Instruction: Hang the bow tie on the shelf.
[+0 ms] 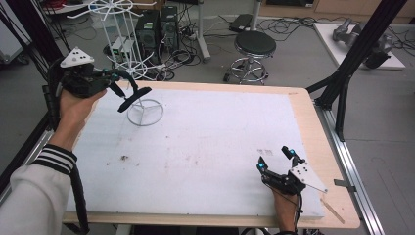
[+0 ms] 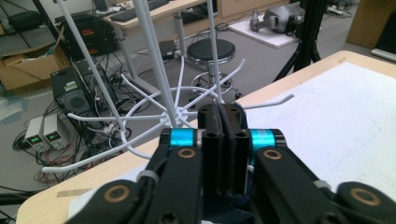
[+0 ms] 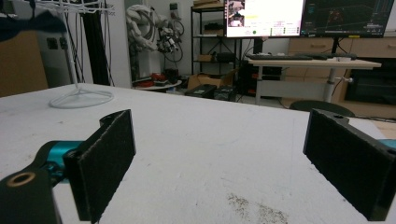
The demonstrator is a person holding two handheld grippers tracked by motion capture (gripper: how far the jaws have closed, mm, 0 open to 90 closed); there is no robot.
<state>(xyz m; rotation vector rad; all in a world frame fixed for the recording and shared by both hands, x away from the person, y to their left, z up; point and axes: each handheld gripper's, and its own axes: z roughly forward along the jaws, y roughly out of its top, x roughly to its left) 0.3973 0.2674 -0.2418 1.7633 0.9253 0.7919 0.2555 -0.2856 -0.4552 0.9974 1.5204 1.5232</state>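
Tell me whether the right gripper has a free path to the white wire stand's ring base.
Probably yes. The right gripper rests open at the near right of the foam sheet, and bare sheet lies between it and the white wire stand. It is a long diagonal, and the left gripper hovers beside the stand.

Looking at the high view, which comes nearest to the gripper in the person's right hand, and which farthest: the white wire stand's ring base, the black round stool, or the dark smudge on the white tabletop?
From the right gripper:
1. Dark smudge, left on the tabletop.
2. White wire stand's ring base, far left corner.
3. Black round stool, on the floor beyond the table.
The first two are close.
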